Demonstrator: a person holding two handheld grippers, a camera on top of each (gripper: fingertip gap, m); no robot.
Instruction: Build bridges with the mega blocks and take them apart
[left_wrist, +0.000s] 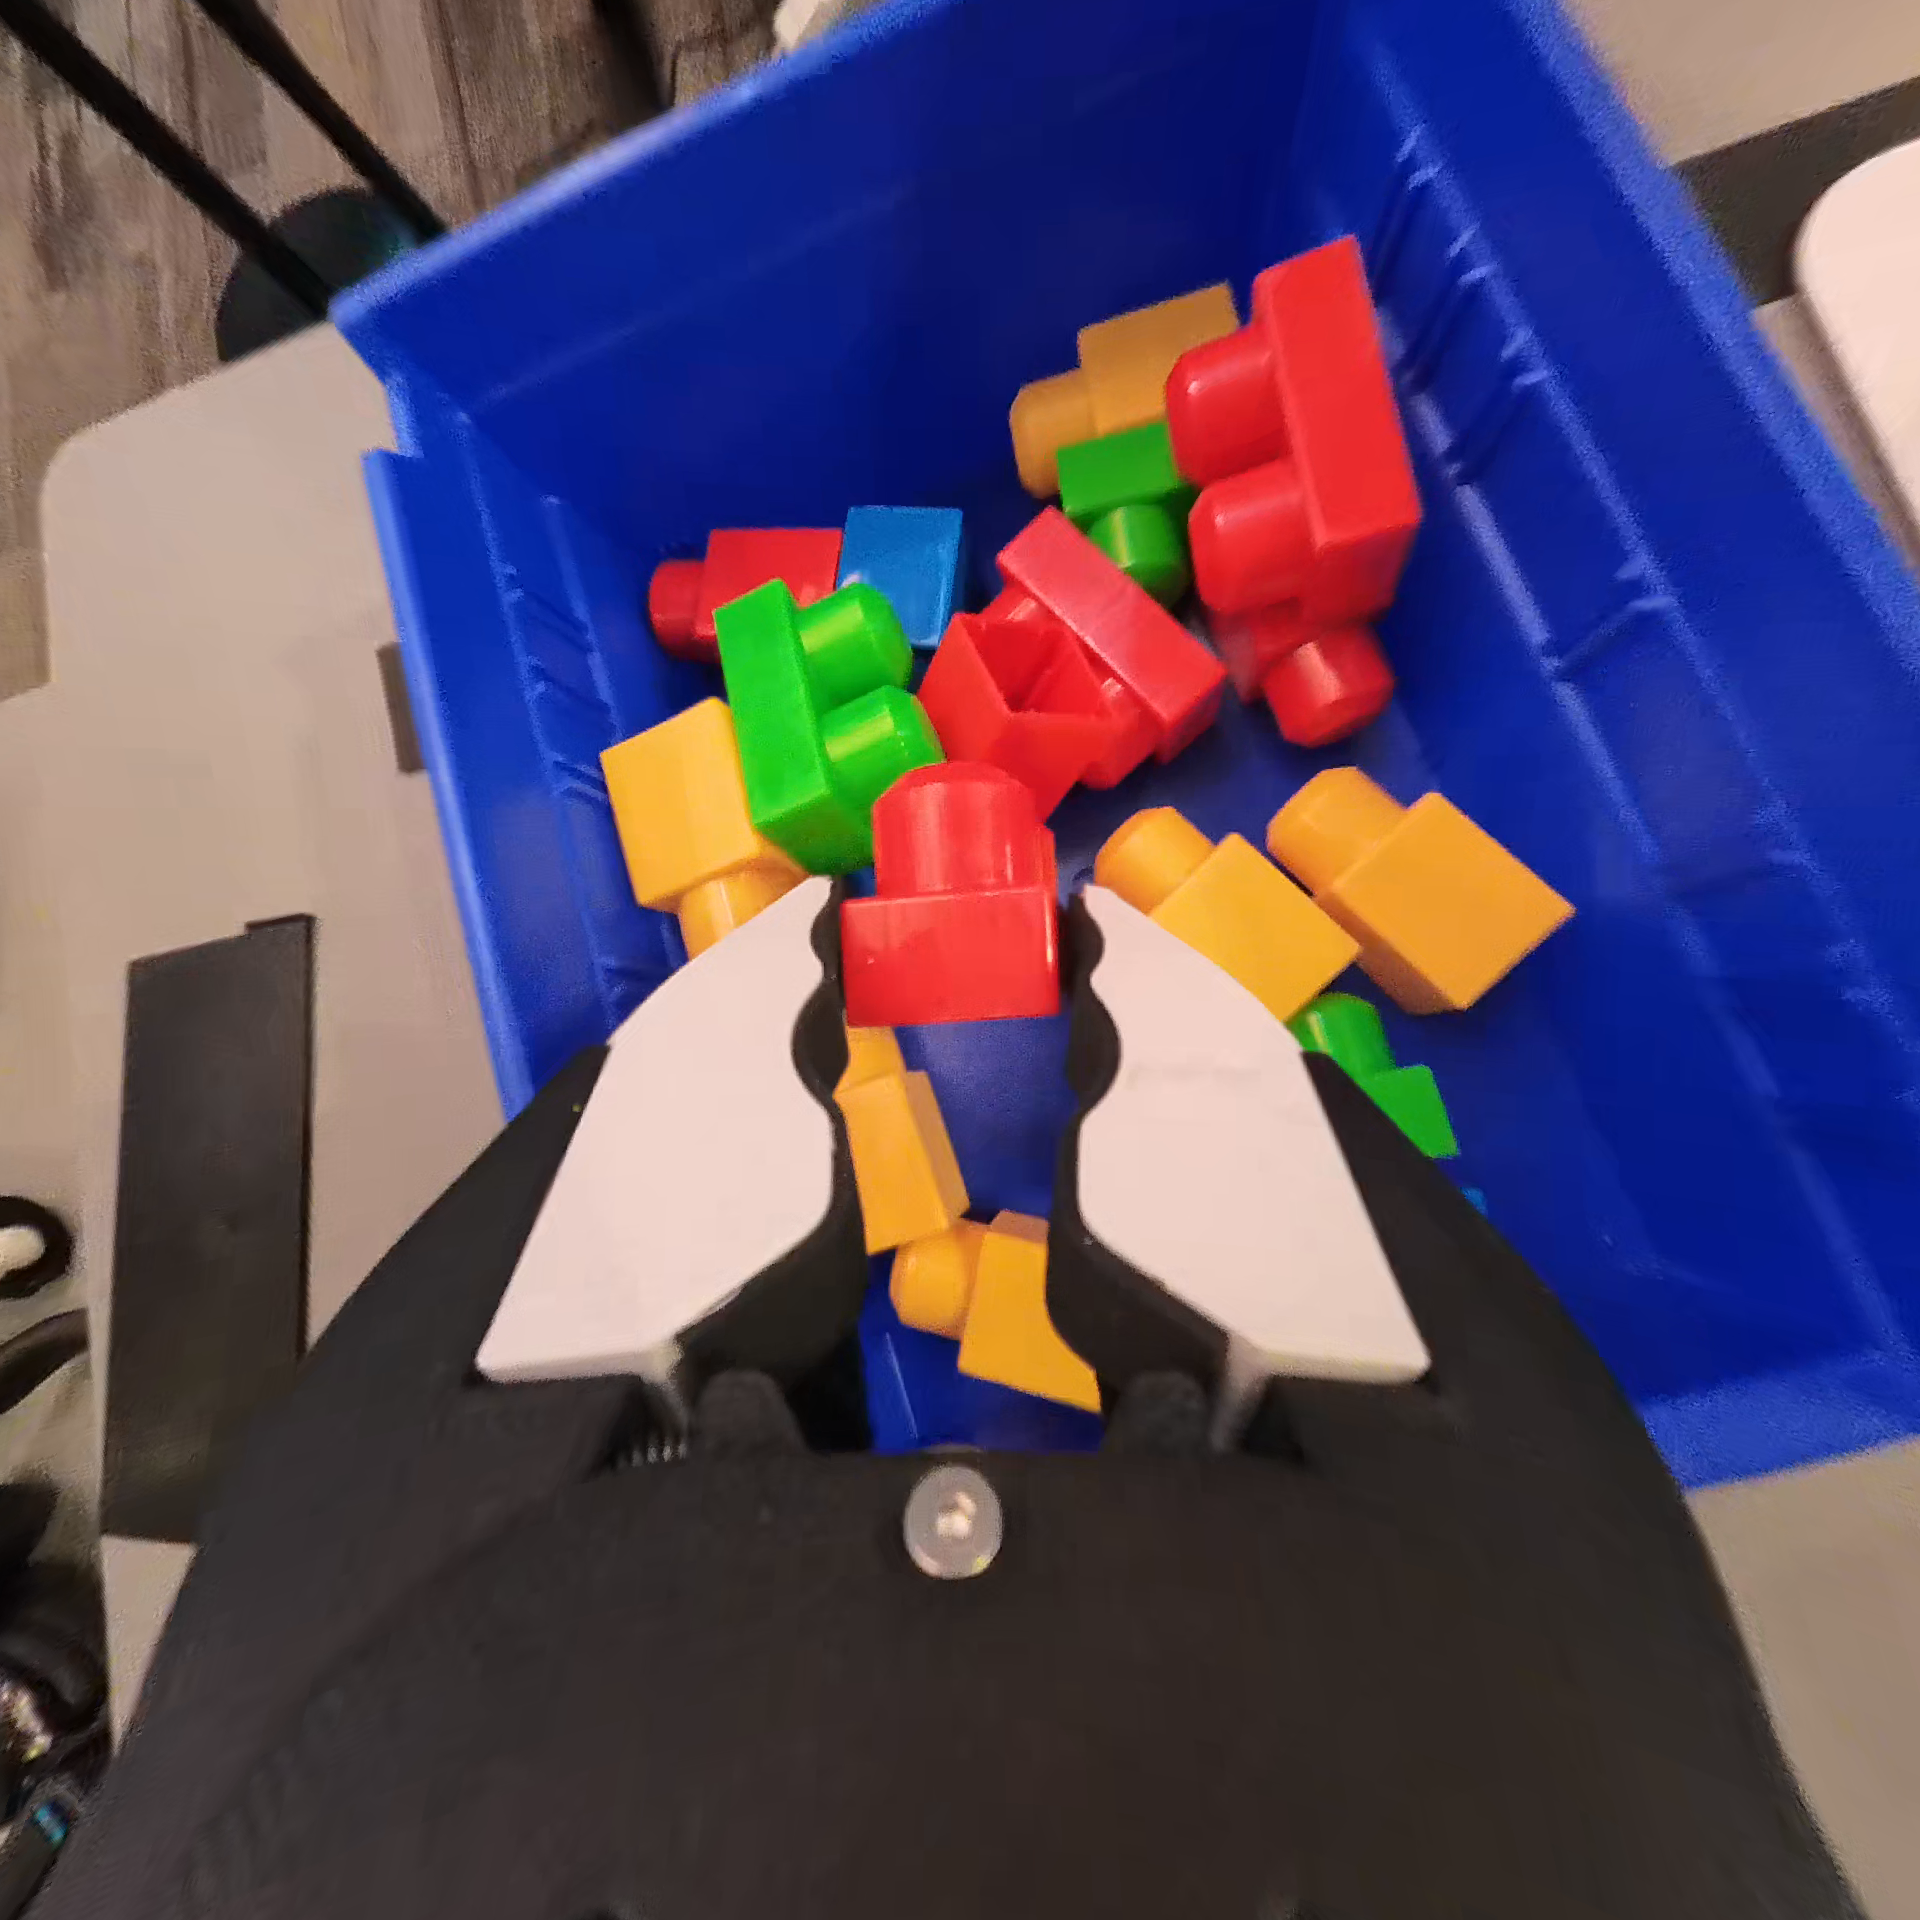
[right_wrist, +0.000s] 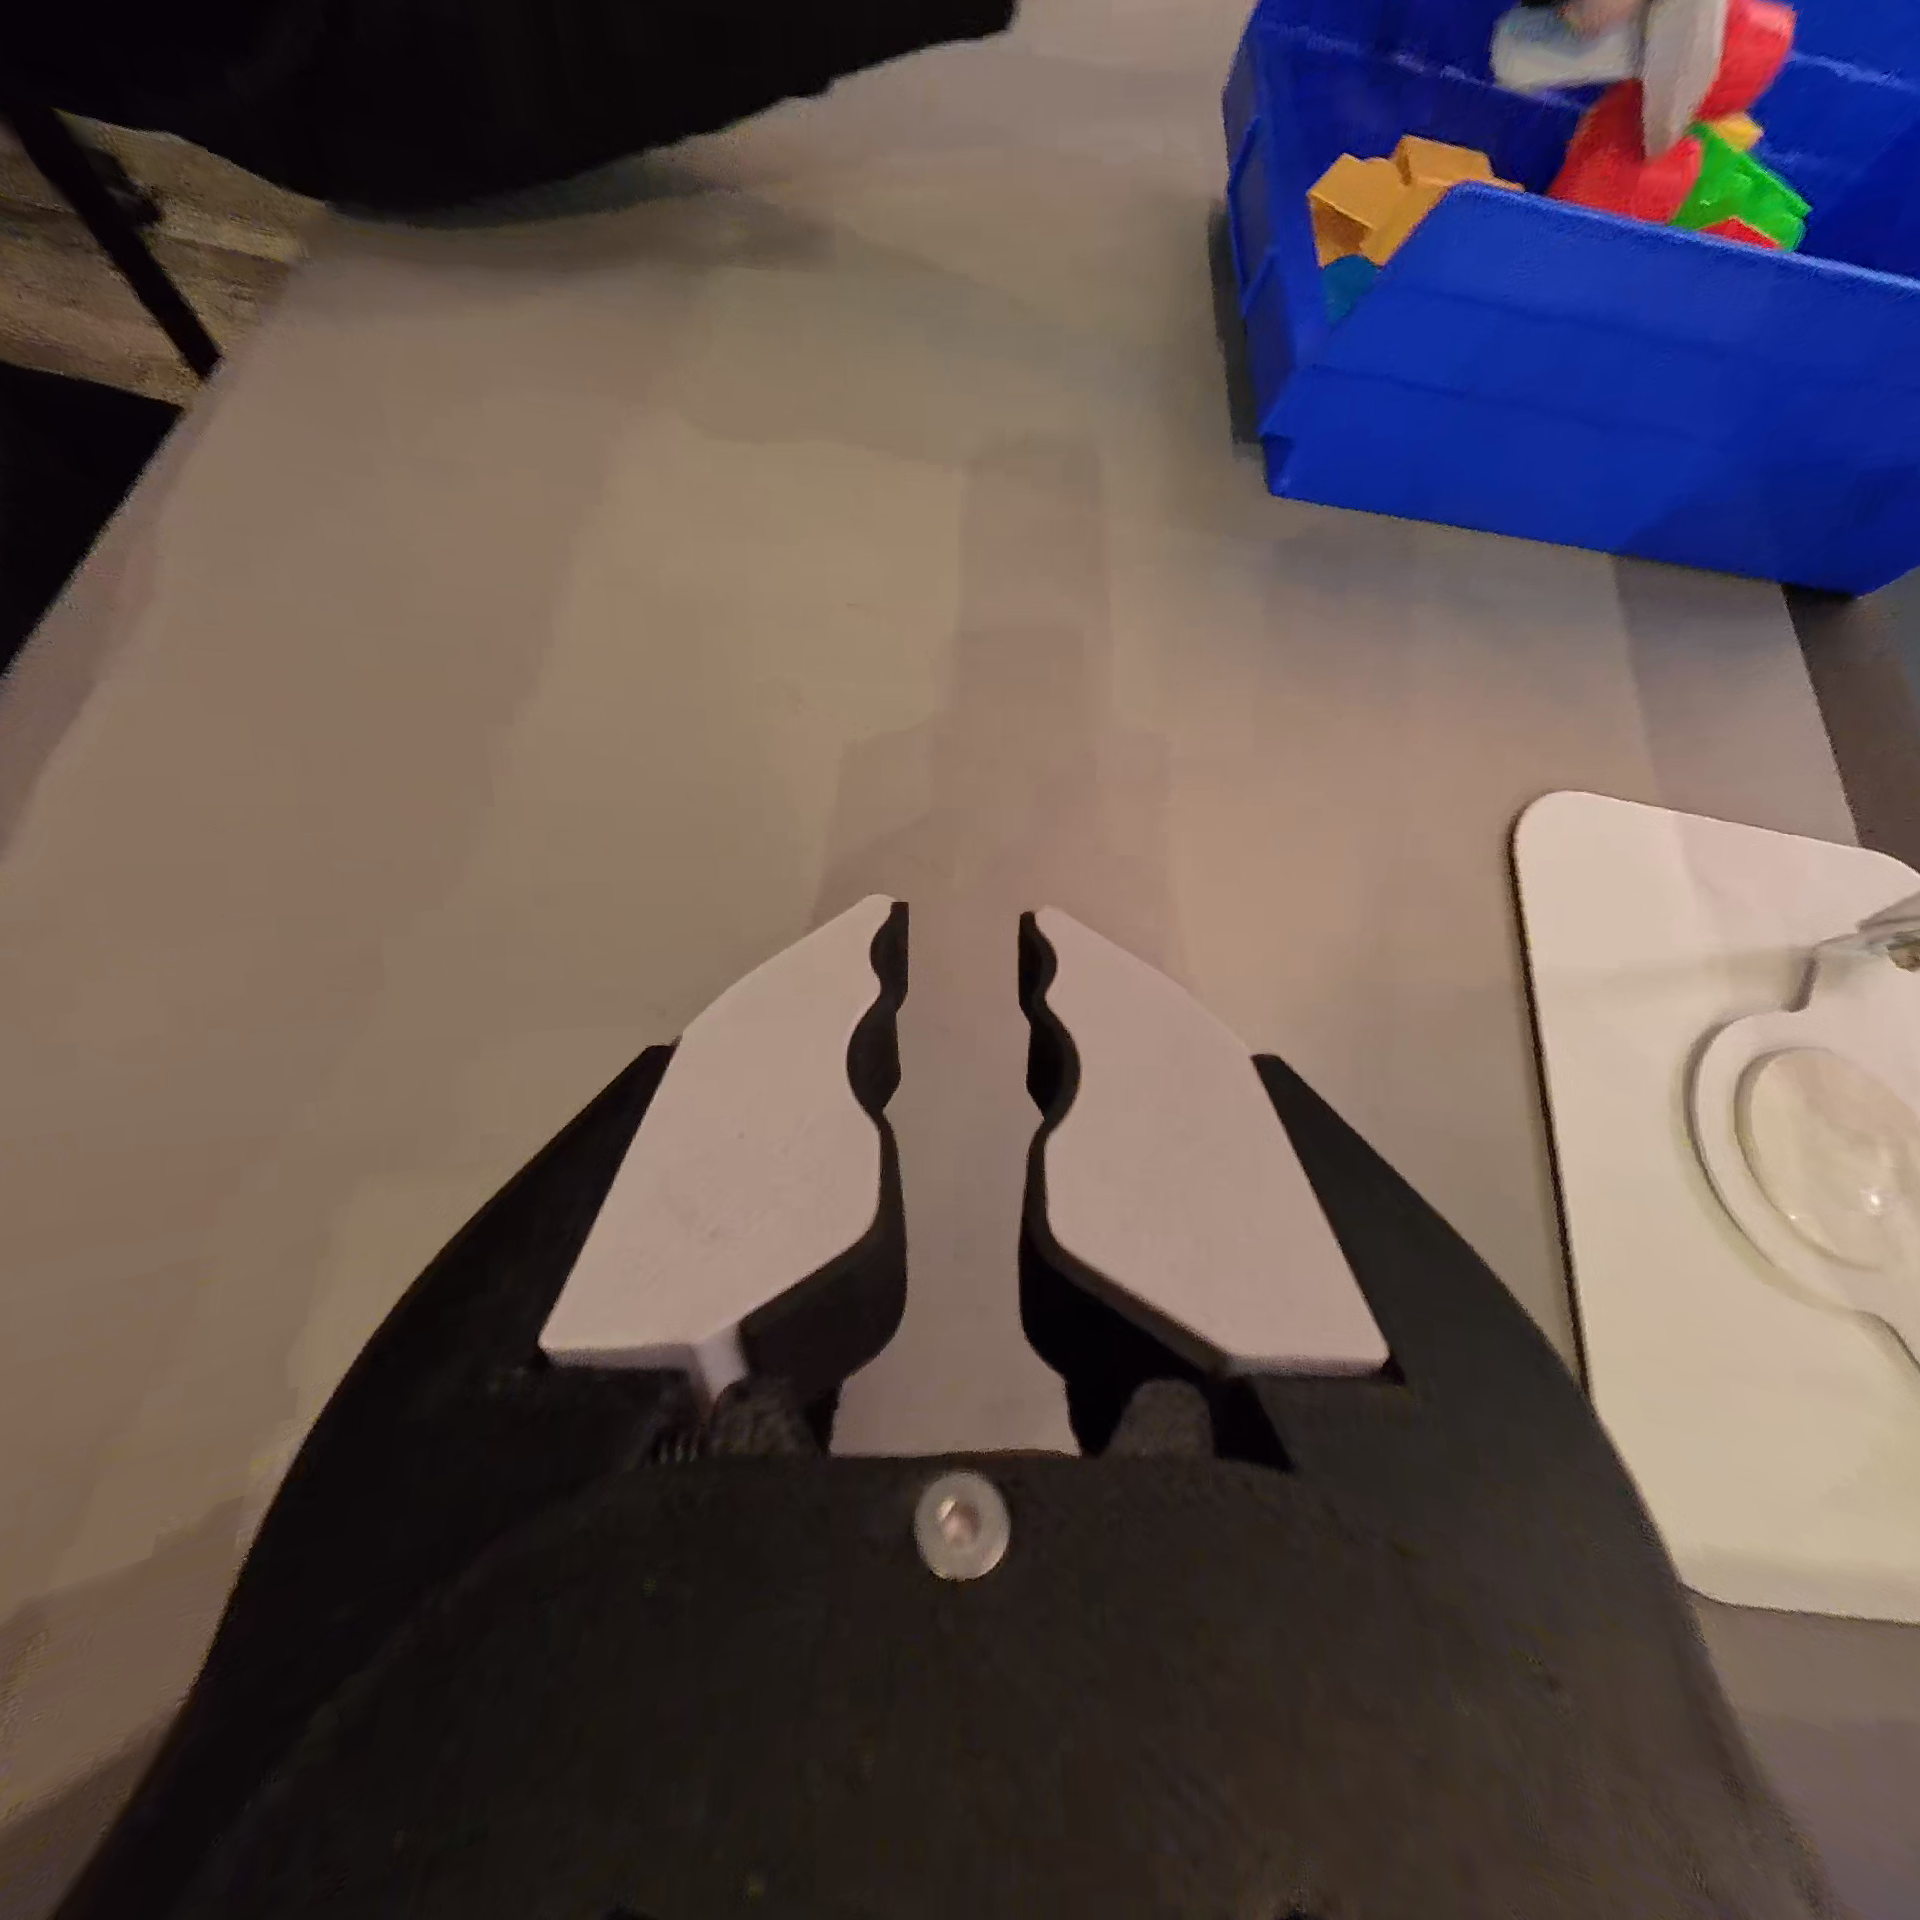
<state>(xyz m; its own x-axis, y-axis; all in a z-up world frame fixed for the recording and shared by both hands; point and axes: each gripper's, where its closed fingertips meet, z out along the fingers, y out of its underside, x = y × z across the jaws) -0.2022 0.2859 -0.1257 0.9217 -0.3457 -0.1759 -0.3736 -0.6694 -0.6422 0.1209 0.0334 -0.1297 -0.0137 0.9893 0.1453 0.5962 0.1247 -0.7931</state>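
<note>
Gripping a red single-stud block (left_wrist: 951, 914) with our left gripper (left_wrist: 951, 935) above the blue bin (left_wrist: 1714, 727); both pads are pressing on the block's square base, stud pointing away from the camera. We are holding it just over the loose pile inside the bin: a green two-stud block (left_wrist: 821, 717) and a yellow block (left_wrist: 681, 800) are sitting to its left, a hollow red block (left_wrist: 1060, 675) is lying open-side-up behind it, and two yellow single-stud blocks (left_wrist: 1423, 894) are lying to its right. A tall red block (left_wrist: 1309, 436) is leaning against the far right wall, with an orange-yellow block (left_wrist: 1122, 374) and a small green block (left_wrist: 1127, 499) beside it. More yellow blocks (left_wrist: 904, 1143) are lying under the fingers.

Our right gripper (right_wrist: 964, 914) is hovering over the bare grey table (right_wrist: 520, 623) with its jaws parted and nothing between them. From there we are seeing the bin at upper right, well apart, and a white board (right_wrist: 1621, 1143) just to the right on the table. The picture is slightly motion-blurred.
</note>
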